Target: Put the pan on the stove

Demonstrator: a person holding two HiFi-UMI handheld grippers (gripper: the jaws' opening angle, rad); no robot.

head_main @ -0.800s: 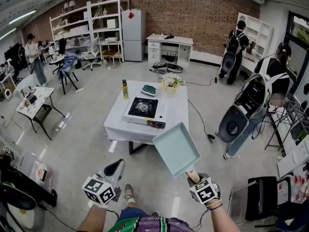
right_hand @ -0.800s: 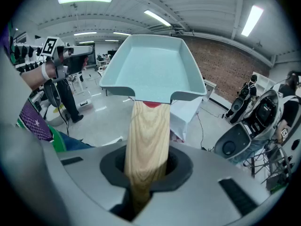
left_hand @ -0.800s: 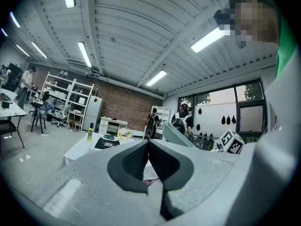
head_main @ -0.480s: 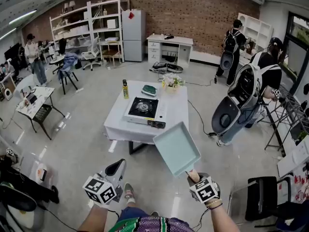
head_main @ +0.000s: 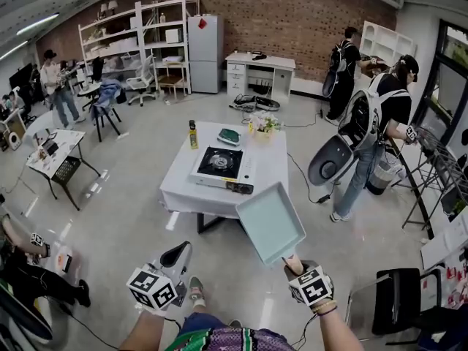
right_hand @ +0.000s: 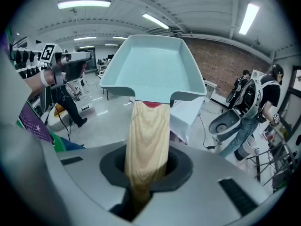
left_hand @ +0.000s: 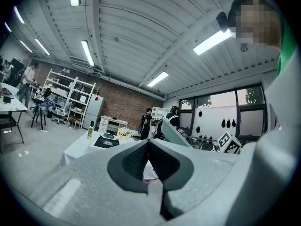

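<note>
Stretching ahead, grey floor [head_main: 124,196] reaches a white-clothed table [head_main: 269,168] bearing the stove [head_main: 219,164], with a brick wall [head_main: 292,20] beyond. The right gripper [head_main: 294,267] clenches the wooden handle [right_hand: 146,140] of the pale teal pan [head_main: 270,223], held in the air short of the table. The left gripper [head_main: 175,253] is closed on nothing.

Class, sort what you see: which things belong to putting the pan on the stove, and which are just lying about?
Job: pan, held by the right tool; stove.
Lying about: yellow bottle, green object, flowers, all on the table.
</note>
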